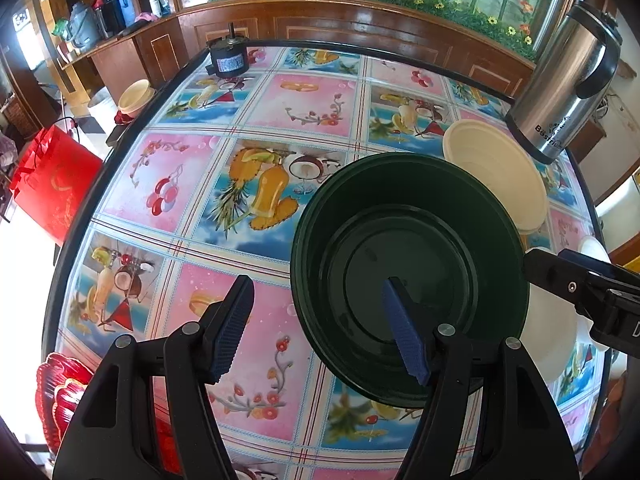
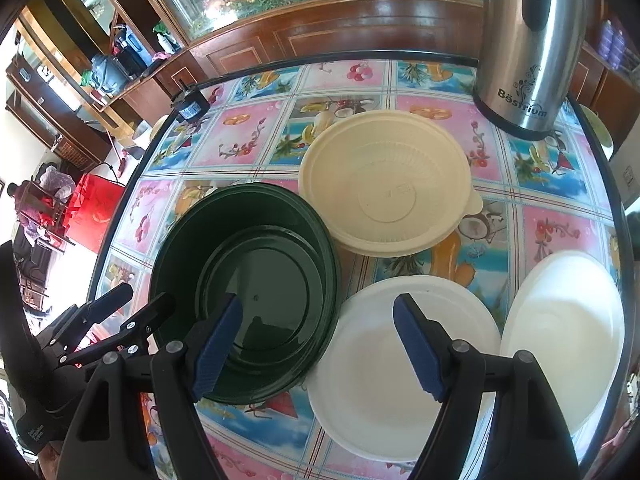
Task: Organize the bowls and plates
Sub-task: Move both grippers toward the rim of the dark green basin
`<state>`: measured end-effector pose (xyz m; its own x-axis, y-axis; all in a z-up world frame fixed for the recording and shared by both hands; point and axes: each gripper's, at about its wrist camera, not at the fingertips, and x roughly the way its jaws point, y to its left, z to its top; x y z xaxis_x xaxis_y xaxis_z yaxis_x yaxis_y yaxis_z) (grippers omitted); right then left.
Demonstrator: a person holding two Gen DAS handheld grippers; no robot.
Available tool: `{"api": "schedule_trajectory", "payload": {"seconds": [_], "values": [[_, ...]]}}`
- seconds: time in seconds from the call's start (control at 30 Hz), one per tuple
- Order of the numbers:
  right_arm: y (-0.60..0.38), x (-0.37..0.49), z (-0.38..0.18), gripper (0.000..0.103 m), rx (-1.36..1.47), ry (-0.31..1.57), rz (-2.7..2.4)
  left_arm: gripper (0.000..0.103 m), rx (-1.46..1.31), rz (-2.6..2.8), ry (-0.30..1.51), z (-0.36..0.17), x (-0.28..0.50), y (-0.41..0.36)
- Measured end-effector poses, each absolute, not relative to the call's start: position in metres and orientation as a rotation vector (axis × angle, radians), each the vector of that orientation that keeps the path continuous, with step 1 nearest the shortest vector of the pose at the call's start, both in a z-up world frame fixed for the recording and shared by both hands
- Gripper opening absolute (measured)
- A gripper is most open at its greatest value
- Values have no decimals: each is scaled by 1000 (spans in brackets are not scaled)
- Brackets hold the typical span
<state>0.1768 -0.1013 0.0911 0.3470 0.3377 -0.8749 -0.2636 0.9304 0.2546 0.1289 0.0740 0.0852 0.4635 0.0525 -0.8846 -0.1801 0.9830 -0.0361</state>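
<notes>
Dark green bowl (image 2: pixel 244 292) sits on the fruit-patterned counter (image 1: pixel 192 184), its rim touching the cream bowl (image 2: pixel 386 184) behind it and a white plate (image 2: pixel 372 364) to its right; a second white plate (image 2: pixel 568 332) lies just beside that one at the counter's edge. Left tongs (image 1: pixel 320 328) stand apart, straddling the green bowl's near-left rim, one pad inside. Right tongs (image 2: pixel 320 348) stand apart above the seam between green bowl and white plate. A steel kettle (image 2: pixel 528 40) stands behind the cream bowl, a small black motor (image 1: pixel 229 58) at the far edge.

We see the white plate (image 1: pixel 560 344) at right mostly hidden behind the dark green bowl (image 1: pixel 408 276) and right gripper (image 1: pixel 576 280).
</notes>
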Motion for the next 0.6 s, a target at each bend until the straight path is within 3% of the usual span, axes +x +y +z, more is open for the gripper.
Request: {"api": "schedule_trajectory", "payload": {"seconds": [0.6], "values": [[-103,192,85,78,57,1181,410,67,-124,154,1101,76,137,73]]}}
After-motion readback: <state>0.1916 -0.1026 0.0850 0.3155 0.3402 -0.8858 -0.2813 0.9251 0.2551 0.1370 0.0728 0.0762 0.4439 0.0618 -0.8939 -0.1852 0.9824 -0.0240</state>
